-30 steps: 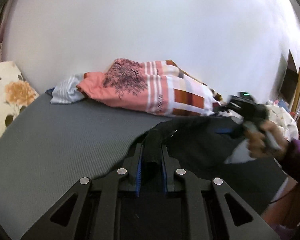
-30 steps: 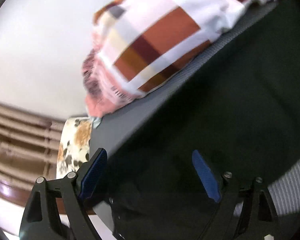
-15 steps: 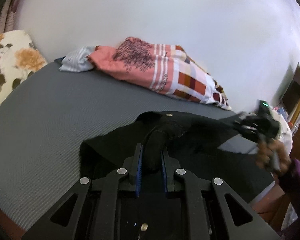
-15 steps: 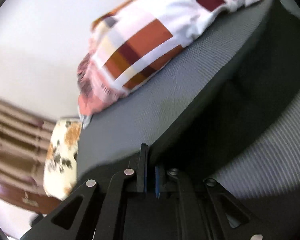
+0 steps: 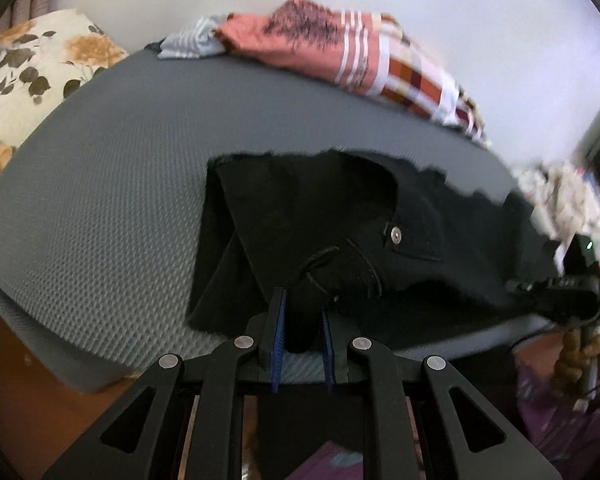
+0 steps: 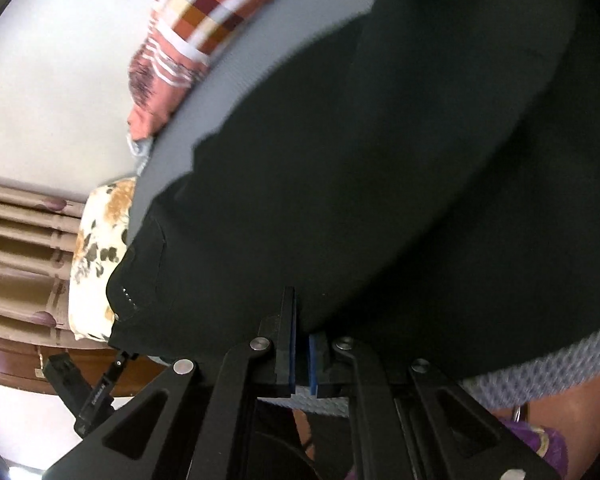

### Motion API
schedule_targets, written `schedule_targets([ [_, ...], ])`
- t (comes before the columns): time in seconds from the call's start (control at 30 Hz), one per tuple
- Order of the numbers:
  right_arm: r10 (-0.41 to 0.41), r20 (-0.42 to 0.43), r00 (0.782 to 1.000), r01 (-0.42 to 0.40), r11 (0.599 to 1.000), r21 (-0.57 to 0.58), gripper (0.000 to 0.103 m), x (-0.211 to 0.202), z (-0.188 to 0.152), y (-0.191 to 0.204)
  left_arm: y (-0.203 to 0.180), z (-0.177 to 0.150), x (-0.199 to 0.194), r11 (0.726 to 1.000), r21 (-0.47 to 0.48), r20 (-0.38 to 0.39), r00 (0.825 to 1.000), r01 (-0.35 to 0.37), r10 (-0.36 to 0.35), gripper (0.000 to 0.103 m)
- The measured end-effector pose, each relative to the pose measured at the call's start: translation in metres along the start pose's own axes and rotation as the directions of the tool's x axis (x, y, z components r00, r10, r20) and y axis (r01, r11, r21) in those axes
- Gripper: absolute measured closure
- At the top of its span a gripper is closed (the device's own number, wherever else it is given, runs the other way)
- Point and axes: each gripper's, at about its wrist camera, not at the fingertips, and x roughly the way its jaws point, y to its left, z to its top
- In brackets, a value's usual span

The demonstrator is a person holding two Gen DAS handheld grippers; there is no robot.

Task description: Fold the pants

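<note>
The black pants (image 5: 340, 208) lie spread over the grey mattress (image 5: 120, 160), with a metal button showing near the waistband. My left gripper (image 5: 302, 304) is shut on a bunched fold of the waistband at the mattress's near edge. In the left wrist view my right gripper (image 5: 520, 286), held by a hand, grips the pants' right end. In the right wrist view the pants (image 6: 380, 160) fill most of the frame, and my right gripper (image 6: 302, 320) is shut on their near edge over the mattress (image 6: 236, 72).
A pink and checked blanket (image 5: 360, 56) and a striped cloth (image 5: 192, 40) lie along the white wall at the back. A floral pillow (image 5: 32, 68) sits at the left. Crumpled fabric (image 5: 560, 196) is heaped at the right. Brown floor (image 5: 20, 400) shows below the mattress edge.
The right gripper's jaws went from wide open to shut on the pants' edge. Both grippers drew back and down toward the near edge, and the pants now lie stretched out flatter.
</note>
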Motion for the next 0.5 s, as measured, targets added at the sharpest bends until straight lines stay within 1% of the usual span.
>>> schedule_targets([
  [0.07, 0.008, 0.008, 1.0, -0.008, 1.0, -0.001, 0.099, 0.001, -0.002, -0.004, -0.001, -0.003, 0.002, 1.0, 0.018, -0.003, 1.0, -0.022, 0.022, 0.086],
  [0.1, 0.003, 0.009, 1.0, -0.003, 1.0, -0.007, 0.099, 0.001, -0.001, -0.002, -0.002, -0.003, 0.002, 0.999, 0.029, -0.002, 1.0, -0.029, 0.029, 0.086],
  [0.13, -0.008, 0.012, 1.0, 0.008, 1.0, -0.021, 0.098, 0.0, -0.002, 0.0, -0.005, -0.005, 0.002, 0.997, 0.052, -0.001, 0.999, -0.052, 0.052, 0.085],
  [0.2, -0.018, 0.016, 1.0, 0.019, 0.999, -0.037, 0.098, -0.001, -0.003, 0.002, -0.009, -0.007, 0.002, 0.987, 0.096, 0.001, 0.991, -0.132, 0.132, 0.075],
  [0.27, -0.021, 0.02, 1.0, 0.021, 0.999, -0.047, 0.098, -0.002, -0.004, 0.003, -0.007, -0.01, 0.002, 0.981, 0.091, -0.003, 0.985, -0.171, 0.172, 0.069],
  [0.33, -0.018, 0.016, 1.0, 0.018, 0.999, -0.042, 0.098, -0.003, -0.005, -0.001, 0.0, -0.01, -0.002, 0.979, 0.063, -0.013, 0.981, -0.192, 0.193, 0.068],
  [0.37, -0.016, 0.016, 1.0, 0.017, 0.999, -0.042, 0.098, -0.003, -0.005, -0.002, 0.003, -0.01, -0.004, 0.976, 0.051, -0.012, 0.977, -0.213, 0.214, 0.065],
  [0.4, -0.013, 0.016, 1.0, 0.014, 0.999, -0.042, 0.098, -0.004, -0.004, -0.003, 0.006, -0.01, -0.008, 0.971, 0.041, -0.008, 0.972, -0.234, 0.234, 0.059],
  [0.43, -0.01, 0.016, 1.0, 0.01, 0.999, -0.04, 0.098, -0.003, -0.004, -0.003, 0.009, -0.009, -0.015, 0.966, 0.03, 0.007, 0.966, -0.258, 0.257, 0.057],
  [0.47, -0.007, 0.016, 1.0, 0.008, 0.999, -0.041, 0.098, -0.003, -0.004, -0.003, 0.01, -0.008, -0.022, 0.957, 0.021, 0.028, 0.957, -0.289, 0.288, 0.054],
  [0.5, -0.006, 0.017, 1.0, 0.007, 0.999, -0.043, 0.098, -0.003, -0.004, -0.004, 0.011, -0.008, -0.031, 0.945, 0.011, 0.057, 0.943, -0.328, 0.327, 0.054],
])
